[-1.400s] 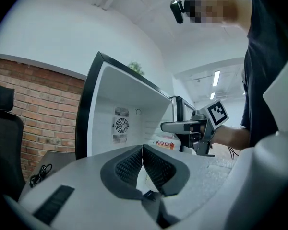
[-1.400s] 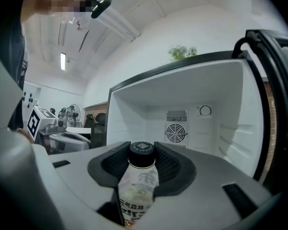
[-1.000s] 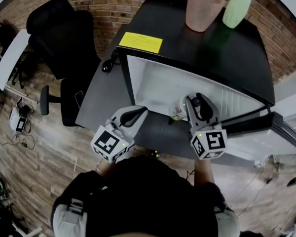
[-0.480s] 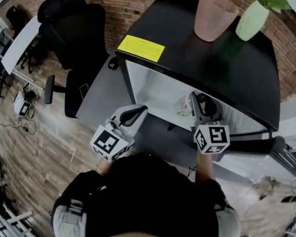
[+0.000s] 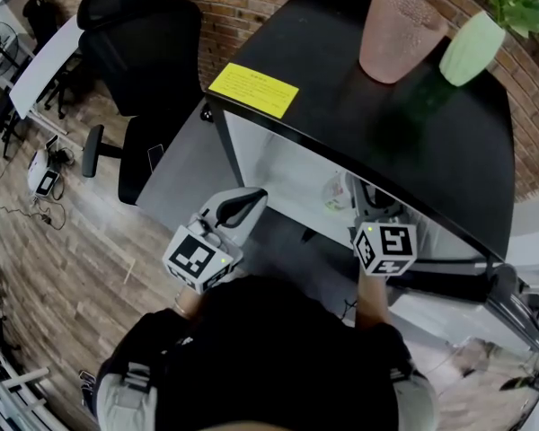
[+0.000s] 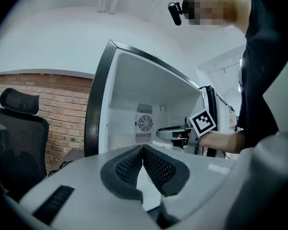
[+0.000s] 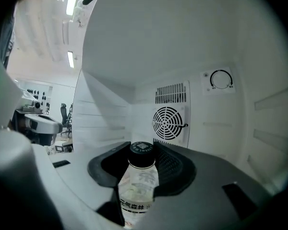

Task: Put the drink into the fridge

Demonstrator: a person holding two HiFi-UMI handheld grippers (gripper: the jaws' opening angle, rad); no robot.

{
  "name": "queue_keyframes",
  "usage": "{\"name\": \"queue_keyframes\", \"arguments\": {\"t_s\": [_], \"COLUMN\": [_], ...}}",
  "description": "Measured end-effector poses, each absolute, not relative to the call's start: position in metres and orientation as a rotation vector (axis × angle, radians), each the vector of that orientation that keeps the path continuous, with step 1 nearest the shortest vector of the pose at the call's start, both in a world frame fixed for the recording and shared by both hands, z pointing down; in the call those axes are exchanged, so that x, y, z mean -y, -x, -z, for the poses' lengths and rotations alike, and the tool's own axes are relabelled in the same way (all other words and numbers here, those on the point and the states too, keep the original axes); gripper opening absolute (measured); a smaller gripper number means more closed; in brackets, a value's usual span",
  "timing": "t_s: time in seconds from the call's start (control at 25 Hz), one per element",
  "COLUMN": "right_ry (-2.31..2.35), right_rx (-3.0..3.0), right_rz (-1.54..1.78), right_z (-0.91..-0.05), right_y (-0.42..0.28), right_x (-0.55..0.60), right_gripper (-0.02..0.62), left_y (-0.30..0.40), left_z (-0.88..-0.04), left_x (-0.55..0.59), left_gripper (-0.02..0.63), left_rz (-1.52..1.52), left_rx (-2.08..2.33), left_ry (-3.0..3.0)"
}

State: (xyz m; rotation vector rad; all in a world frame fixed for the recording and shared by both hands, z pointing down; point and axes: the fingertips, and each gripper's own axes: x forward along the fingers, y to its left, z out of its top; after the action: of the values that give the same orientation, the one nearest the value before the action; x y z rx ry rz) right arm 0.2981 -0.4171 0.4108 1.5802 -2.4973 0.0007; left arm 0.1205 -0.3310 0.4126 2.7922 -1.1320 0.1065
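Note:
The drink is a clear bottle (image 7: 138, 181) with a black cap and a printed label. My right gripper (image 7: 143, 158) is shut on it, pads pressing just below the cap. Bottle and gripper are inside the open fridge (image 7: 110, 119), facing its back wall with a round fan grille (image 7: 168, 123). In the head view the bottle (image 5: 335, 193) shows pale beside the right gripper (image 5: 363, 189), under the fridge's black top (image 5: 386, 124). My left gripper (image 5: 249, 202) hangs in front of the fridge opening, shut and holding nothing; its pads meet in the left gripper view (image 6: 143, 150).
On the fridge top stand a pink cup (image 5: 397, 32) and a green vase with a plant (image 5: 472, 48), beside a yellow sticker (image 5: 252, 90). The fridge door (image 5: 454, 284) stands open at the right. A black office chair (image 5: 144, 52) is at the left on the wooden floor.
My right gripper has carried the bottle a little deeper into the fridge. The head camera has shifted. The left gripper has stayed where it was.

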Motion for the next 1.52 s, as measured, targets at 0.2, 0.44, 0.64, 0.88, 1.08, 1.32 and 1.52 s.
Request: {"name": "queue_keyframes", "arguments": {"t_s": [0.2, 0.44, 0.64, 0.88, 1.08, 1.32, 1.52], "right_ry": [-1.569, -1.562, -1.566, -1.575, -1.63, -1.729, -1.729], "right_rx": [2.496, 2.491, 2.475, 2.468, 2.453, 2.501, 2.579], "right_rz": [-0.003, 0.015, 0.024, 0.025, 0.044, 0.117, 0.106], "right_z": [-0.415, -0.417, -0.418, -0.416, -0.409, -0.389, -0.386], "right_y": [-0.297, -0.296, -0.294, -0.293, -0.299, -0.299, -0.285], "right_x": [0.419, 0.42, 0.422, 0.422, 0.414, 0.383, 0.347], "right_gripper": [0.147, 0.149, 0.15, 0.144, 0.167, 0.153, 0.051], "left_y": [-0.12, -0.119, -0.115, -0.11, -0.105, -0.111, -0.125], "left_z": [-0.411, -0.413, -0.41, -0.408, -0.409, -0.41, -0.409], "left_x": [0.332, 0.328, 0.323, 0.316, 0.312, 0.312, 0.308], "left_gripper": [-0.003, -0.003, -0.003, -0.003, -0.003, -0.003, -0.003], "left_rz": [-0.087, -0.083, -0.049, -0.032, -0.029, -0.018, 0.006], "left_rx": [1.146, 1.138, 1.134, 1.128, 1.124, 1.065, 0.962], "left_ry": [-2.798, -2.775, -2.784, -2.795, -2.796, -2.813, -2.861]}}
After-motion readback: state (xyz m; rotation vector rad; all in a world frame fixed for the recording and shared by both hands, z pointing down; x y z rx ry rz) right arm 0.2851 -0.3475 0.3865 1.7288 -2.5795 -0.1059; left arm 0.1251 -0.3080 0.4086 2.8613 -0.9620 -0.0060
